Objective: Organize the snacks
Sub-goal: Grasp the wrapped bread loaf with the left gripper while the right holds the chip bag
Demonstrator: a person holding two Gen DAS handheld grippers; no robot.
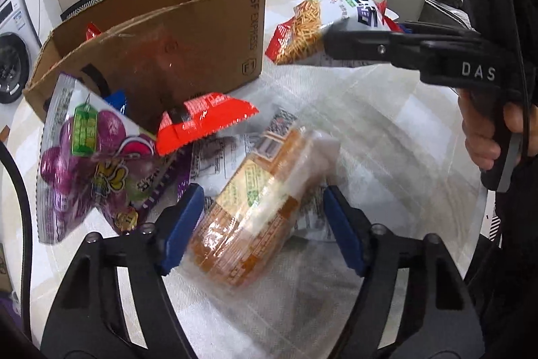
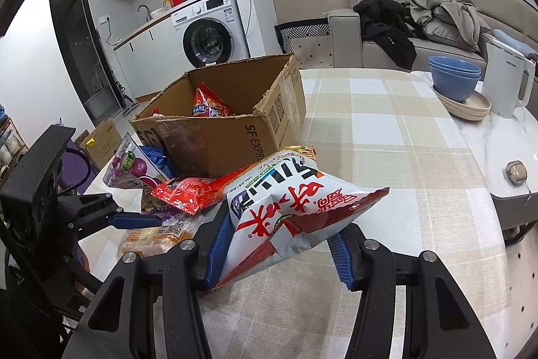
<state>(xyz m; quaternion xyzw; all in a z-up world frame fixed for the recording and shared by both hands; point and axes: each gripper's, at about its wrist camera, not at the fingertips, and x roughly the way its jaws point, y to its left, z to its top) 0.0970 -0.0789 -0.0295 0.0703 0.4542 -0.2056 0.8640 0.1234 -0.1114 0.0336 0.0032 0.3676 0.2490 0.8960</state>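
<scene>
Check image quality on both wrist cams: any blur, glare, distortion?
Left wrist view: motion blur smears the orange pack, the purple bag and the box front; table film glares. Right wrist view: sharp and evenly lit, print on the chip bag crisp. Both: fisheye bending, dark corners.

My left wrist view looks steeply down, close over the table point(image 1: 386, 130). My right looks shallower. Both share the cardboard box point(image 2: 218, 137).

Snacks before a box point(image 2: 215, 137) on the table point(image 2: 386, 130).
Packets point(image 2: 191, 190) piled against the box front; one packet point(image 2: 208, 105) inside; bowls point(image 2: 454, 76) on plates point(image 2: 470, 106) far right, beside a kettle point(image 2: 507, 83).
</scene>
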